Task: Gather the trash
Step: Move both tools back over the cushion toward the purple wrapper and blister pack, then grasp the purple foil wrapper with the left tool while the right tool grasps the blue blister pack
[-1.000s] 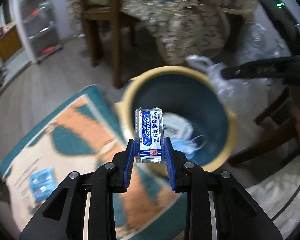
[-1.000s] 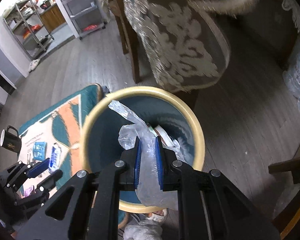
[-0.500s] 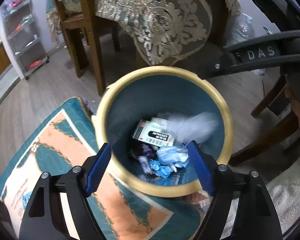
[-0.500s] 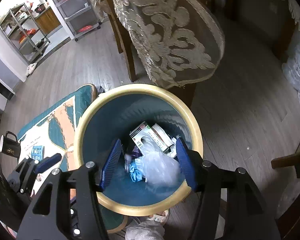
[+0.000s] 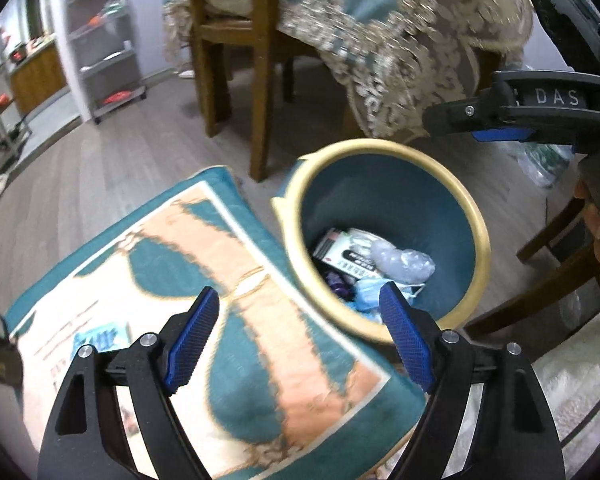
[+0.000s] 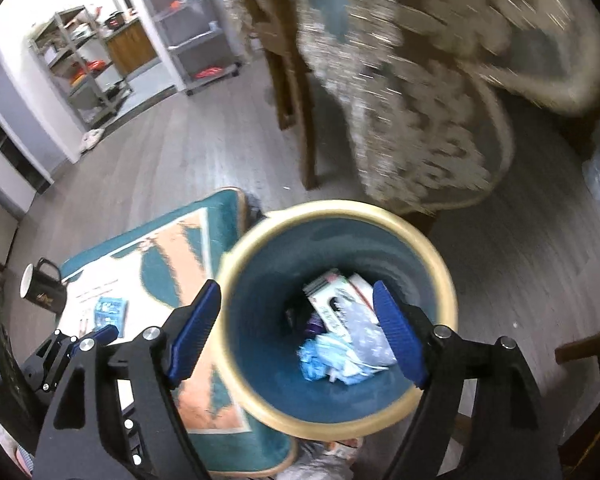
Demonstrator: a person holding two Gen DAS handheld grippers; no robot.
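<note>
- Black mug (image 6: 42,288) stands at the far left of the patterned teal mat (image 5: 236,320), just beside a small blue packet (image 6: 110,309) lying flat on it; I judge that packet the next trash to collect.
- Left gripper (image 5: 296,338) now hangs over the mat's right end with its fingers spread wide and empty; a second ago they pinched a foil sachet above the bin.
- Yellow-rimmed bin (image 5: 480,220) sits just beside the mat's right edge, and the dropped trash (image 5: 374,264) lies at its bottom: a box, blue masks, a clear plastic bag.
- Right gripper (image 6: 296,334) hovers over the bin, fingers equally wide and empty, the bag released.
- Room is tight behind: a chair leg (image 5: 260,120) and draped tablecloth (image 5: 400,60) crowd the bin, so I'd retreat leftward over the mat.
</note>
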